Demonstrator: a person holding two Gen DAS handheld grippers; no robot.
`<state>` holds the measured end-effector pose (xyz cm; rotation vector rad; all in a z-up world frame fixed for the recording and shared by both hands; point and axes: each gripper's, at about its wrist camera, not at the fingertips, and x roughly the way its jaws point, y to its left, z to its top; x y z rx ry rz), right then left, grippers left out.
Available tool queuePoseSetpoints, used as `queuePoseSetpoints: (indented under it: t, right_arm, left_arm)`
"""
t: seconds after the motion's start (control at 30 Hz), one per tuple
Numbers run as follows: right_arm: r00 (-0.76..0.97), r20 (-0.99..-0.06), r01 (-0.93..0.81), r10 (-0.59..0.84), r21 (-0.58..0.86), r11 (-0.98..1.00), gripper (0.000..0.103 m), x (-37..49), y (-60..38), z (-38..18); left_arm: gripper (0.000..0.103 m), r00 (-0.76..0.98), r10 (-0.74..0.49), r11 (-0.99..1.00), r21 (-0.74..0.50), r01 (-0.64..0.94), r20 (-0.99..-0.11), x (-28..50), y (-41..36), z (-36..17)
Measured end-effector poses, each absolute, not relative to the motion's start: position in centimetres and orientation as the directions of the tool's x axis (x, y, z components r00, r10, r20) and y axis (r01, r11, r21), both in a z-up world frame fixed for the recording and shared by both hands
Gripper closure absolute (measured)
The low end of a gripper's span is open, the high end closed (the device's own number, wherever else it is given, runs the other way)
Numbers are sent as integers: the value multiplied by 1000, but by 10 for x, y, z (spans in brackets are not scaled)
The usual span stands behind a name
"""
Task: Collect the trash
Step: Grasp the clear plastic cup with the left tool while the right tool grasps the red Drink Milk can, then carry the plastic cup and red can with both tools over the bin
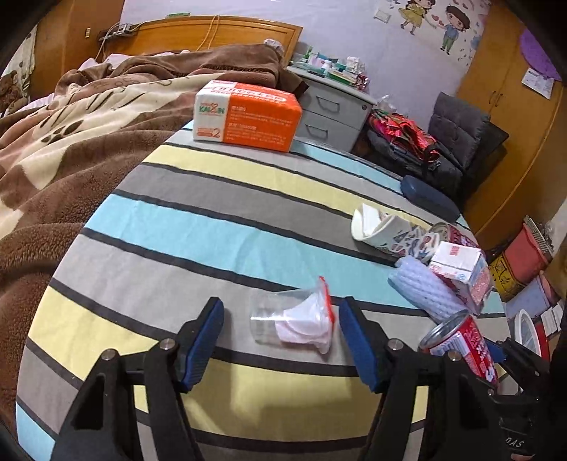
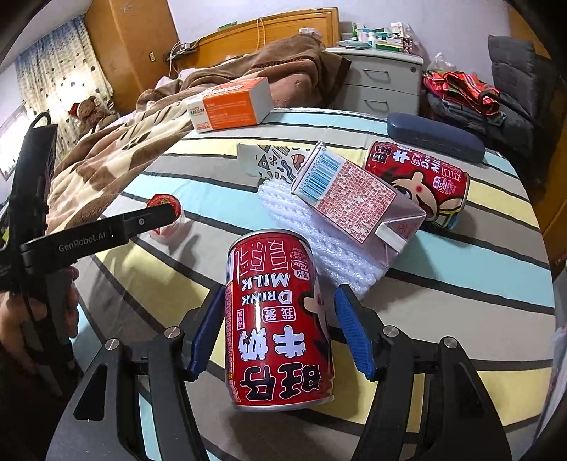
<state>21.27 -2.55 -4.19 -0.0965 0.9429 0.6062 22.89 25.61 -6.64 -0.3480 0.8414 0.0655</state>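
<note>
Where claws (image 2: 276, 329) gape, red can (image 2: 280, 319) between, seemingly untouched

A lived-in home bedroom: beyond the fingers lie a striped bedsheet (image 1: 219, 227), a brown blanket (image 1: 71, 134) and wooden headboard (image 1: 219, 33). Right of them stand a nightstand (image 1: 333, 110), wardrobe (image 1: 510, 117) and cartoon wall stickers (image 1: 436, 21).

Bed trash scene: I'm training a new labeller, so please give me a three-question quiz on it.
1. True or false: the clear plastic cup lies on its side between the left gripper fingers.
2. What sits between the right gripper fingers? A) red milk can B) milk carton C) glasses case
3. The carton lies partly on the white ____ sleeve.

Key: 1 true; 2 A; 3 foam
</note>
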Motion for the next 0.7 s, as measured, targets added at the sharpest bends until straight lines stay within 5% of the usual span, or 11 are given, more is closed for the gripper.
queuePoseSetpoints:
  t: [0.17, 0.7]
  right_arm:
    - [441, -772, -533, 458, 185, 826, 47, 211, -23, -41]
    - [478, -748, -510, 461, 192, 839, 48, 201, -36, -35]
  left_arm:
    - [58, 658, -80, 952, -253, -172, -748, 231, 249, -68]
    - [60, 684, -76, 960, -239, -146, -725, 212, 227, -53]
